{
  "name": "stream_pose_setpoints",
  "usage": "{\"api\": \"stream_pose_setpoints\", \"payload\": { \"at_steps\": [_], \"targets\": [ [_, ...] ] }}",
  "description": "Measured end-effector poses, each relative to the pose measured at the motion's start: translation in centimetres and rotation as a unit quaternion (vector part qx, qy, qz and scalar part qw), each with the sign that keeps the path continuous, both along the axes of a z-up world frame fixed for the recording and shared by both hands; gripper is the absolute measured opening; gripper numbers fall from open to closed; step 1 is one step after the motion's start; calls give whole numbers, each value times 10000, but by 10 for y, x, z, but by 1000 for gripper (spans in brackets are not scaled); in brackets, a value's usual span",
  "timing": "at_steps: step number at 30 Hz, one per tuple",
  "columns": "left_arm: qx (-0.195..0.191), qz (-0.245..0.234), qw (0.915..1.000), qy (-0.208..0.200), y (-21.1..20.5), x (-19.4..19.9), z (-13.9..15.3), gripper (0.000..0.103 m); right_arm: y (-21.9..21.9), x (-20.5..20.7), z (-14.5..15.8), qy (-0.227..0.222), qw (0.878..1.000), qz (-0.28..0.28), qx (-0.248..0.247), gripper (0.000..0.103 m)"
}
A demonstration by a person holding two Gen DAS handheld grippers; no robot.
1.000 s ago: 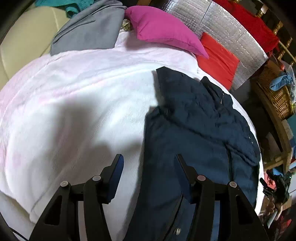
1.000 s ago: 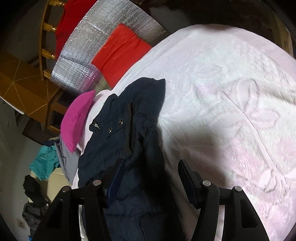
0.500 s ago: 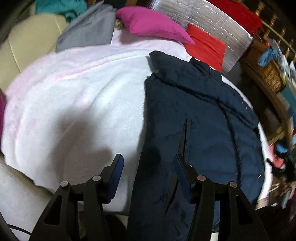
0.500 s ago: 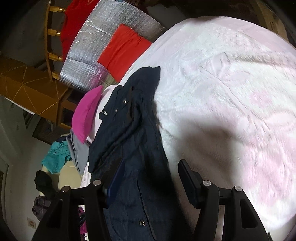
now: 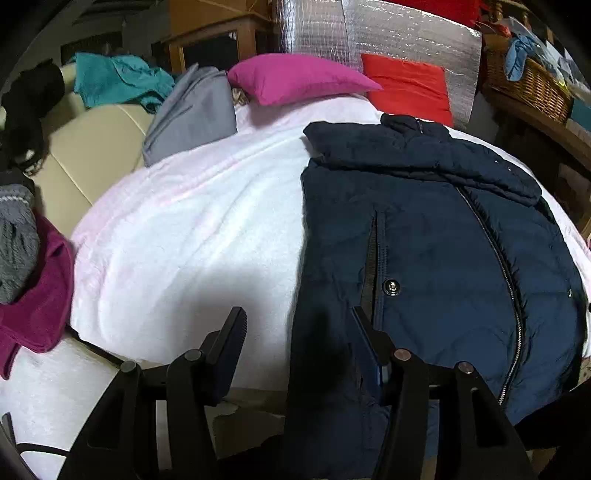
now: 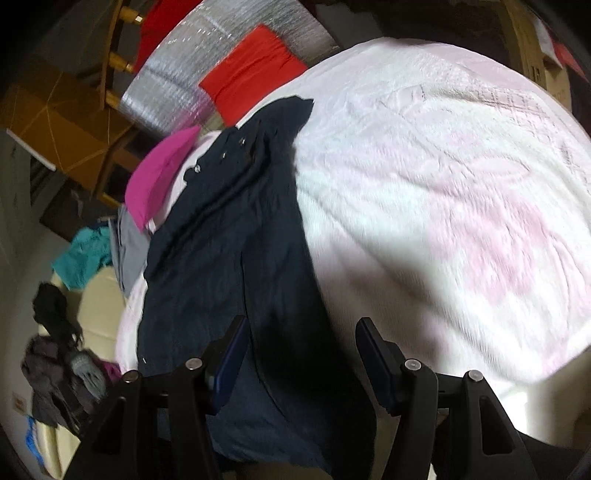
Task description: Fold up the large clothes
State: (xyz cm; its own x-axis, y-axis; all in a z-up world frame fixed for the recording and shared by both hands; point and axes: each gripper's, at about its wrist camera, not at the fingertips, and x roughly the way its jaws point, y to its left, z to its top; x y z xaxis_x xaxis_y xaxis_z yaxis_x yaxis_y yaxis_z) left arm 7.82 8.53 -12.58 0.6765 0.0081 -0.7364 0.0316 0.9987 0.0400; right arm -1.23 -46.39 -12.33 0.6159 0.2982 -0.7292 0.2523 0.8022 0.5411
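Below, quilted navy jacket [image 5: 443, 240] on embossed white bedspread [image 5: 184, 229]; both grippers' jaws apart, empty.

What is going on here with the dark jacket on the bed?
A person holds a gripper in each hand above a navy jacket spread flat on a white and pink bedspread. The left gripper and right gripper both hang open over the jacket's near hem, gripping nothing. One sleeve is folded across the top; the zip is closed. No fold is under way yet.

Matt quilted navy jacket [image 5: 443, 236], fluffy white blanket [image 5: 192, 229], shiny silver foil panel [image 5: 388, 33]
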Motion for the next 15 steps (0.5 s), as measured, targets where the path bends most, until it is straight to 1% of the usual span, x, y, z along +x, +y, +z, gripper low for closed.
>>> {"api": "stream_pose_setpoints", "payload": {
  "at_steps": [5, 7, 15],
  "targets": [
    [271, -11, 9995, -144, -4, -7, 2, 58, 16, -16, -3, 95, 9988, 310, -371, 64],
    [283, -3, 9994, -178, -4, -8, 3, 58, 21, -21, -4, 96, 9980, 395, -482, 64],
    [368, 22, 9990, -253, -4, -10, 4, 58, 25, -22, -8, 139, 9970, 453, -615, 64]
  ]
}}
